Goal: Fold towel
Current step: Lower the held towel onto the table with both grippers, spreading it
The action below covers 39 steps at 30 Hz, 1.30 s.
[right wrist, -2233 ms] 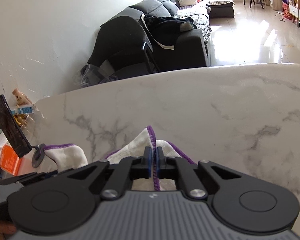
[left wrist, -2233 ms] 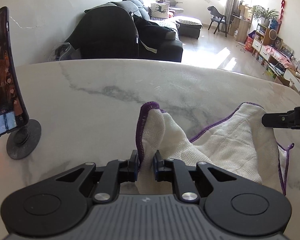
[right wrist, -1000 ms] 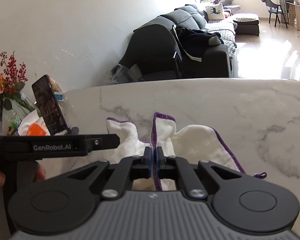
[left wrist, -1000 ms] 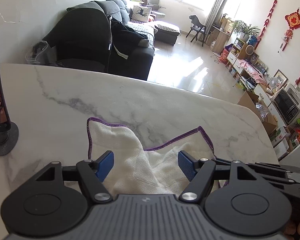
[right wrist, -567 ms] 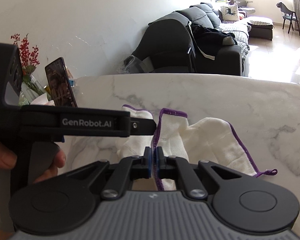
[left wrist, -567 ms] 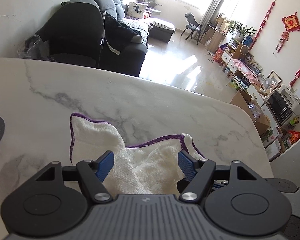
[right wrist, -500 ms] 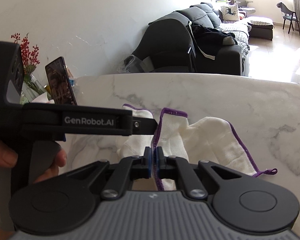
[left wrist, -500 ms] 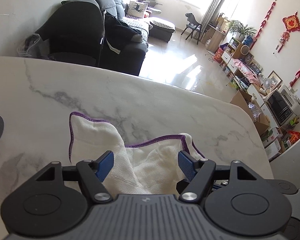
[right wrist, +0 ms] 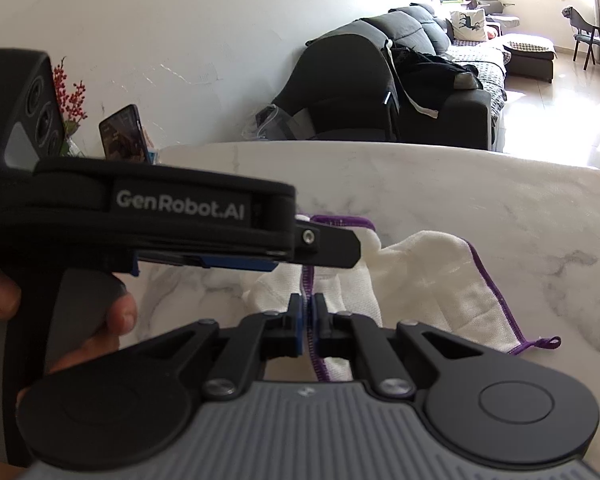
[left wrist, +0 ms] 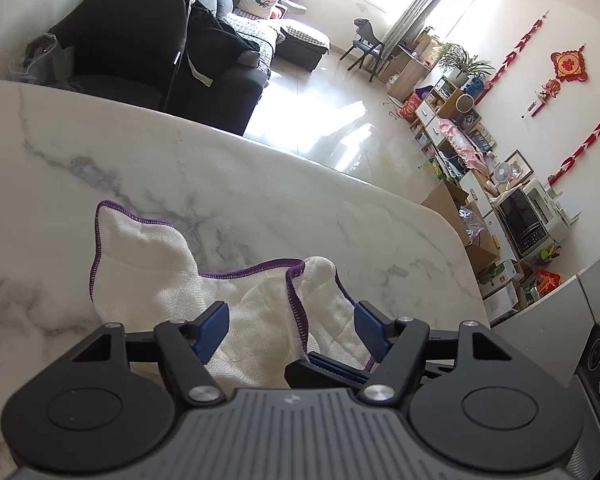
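Presently, one towel (left wrist: 148, 268): white weave, purple stitched hem, lying rumpled and half-gathered on the marble table (left wrist: 228, 184), one hanging loop at its 3 o'clock corner. Right gripper (right wrist: 309, 320): fingers pinched together on a raised purple-edged fold at the near side. Left gripper (left wrist: 292, 330): fingers spread wide apart, holding nothing, poised over the cloth, crossing from 9 o'clock in the right wrist view. Farther off, one phone (right wrist: 125, 134) on a stand.
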Motion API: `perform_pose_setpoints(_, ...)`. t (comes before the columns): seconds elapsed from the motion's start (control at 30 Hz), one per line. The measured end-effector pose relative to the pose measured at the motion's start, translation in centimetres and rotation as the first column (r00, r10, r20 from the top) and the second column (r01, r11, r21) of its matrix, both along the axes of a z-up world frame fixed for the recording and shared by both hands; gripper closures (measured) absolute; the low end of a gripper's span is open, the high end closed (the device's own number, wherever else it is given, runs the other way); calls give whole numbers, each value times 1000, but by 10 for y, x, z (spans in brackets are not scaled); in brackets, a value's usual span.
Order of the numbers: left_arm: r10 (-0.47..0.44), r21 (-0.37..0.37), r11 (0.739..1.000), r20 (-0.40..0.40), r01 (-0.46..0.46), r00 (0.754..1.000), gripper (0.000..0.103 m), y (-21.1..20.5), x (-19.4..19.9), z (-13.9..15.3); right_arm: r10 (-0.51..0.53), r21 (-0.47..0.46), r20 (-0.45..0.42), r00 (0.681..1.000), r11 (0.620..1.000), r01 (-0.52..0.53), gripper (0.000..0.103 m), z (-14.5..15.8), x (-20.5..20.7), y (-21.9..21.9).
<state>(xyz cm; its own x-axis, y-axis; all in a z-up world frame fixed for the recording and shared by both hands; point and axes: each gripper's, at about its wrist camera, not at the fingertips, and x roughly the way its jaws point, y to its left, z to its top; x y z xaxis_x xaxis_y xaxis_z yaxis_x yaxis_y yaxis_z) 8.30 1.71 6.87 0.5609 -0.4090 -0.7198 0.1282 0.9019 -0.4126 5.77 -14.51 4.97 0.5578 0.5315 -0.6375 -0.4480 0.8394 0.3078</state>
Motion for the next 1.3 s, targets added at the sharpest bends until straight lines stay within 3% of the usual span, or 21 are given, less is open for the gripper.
perform_pose_setpoints(0.2,10,-4,1000,-22,-11,1000,60,-2,5,-5,45,8,-8,999,999,-45,98,0,-3,1)
perform_pose_setpoints(0.3,13,-6,1000,-36,-13,999,82,1,5,-9,69,19,-11,998,997,-69,97,0,-4,1)
perform_pose_setpoints(0.33,14,-6,1000,-39,-14,999,93,2,5,-10,75,19,-14,997,997,-75,96,0,-4,2)
perform_pose_setpoints(0.77,71,15,997,-13,-70,997,98,31,-16,-11,31,26,-31,999,999,-30,72,1,5,-11)
perform_pose_setpoints(1.0,93,73,993,35,-95,995,98,40,-35,-4,6,68,-32,999,998,-3,66,6,10,-24)
perform_pose_setpoints(1.3,95,117,988,55,-100,994,98,54,-70,-6,-96,-47,-22,995,994,95,65,2,28,-22)
